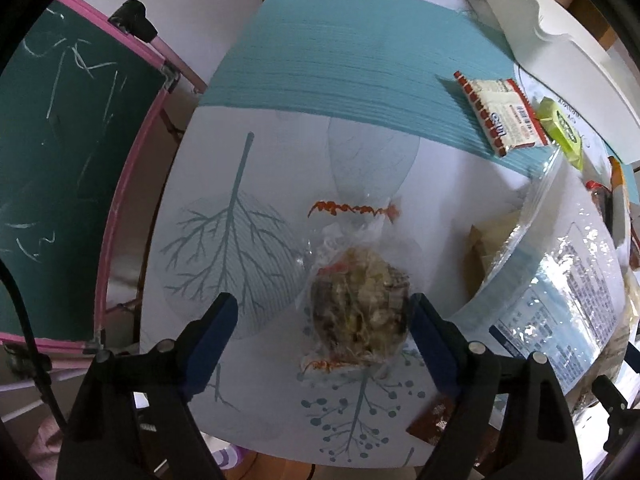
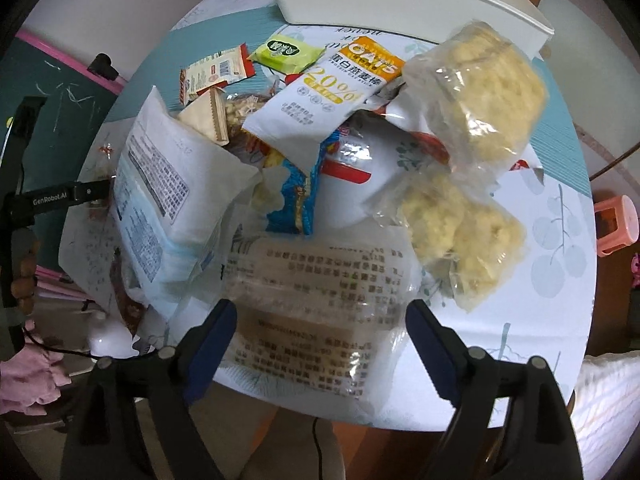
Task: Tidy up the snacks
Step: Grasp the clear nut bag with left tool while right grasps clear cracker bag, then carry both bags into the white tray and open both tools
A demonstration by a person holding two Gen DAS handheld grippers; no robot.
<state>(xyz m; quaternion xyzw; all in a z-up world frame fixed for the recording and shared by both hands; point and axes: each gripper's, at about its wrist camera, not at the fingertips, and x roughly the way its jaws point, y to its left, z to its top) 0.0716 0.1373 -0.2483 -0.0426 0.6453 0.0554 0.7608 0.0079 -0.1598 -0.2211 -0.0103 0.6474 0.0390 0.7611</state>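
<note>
Your left gripper, jaws spread, straddles the clear-wrapped snack cake near the table's left edge: light, crumbly, slippery film, so pinch its midsection gently.

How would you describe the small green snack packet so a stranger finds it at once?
Start at the white tray at the table's far edge. Just before it, left of the OATS pouch, lies the green packet. It alone is lime green; the neighbouring packet is red and white.
</note>
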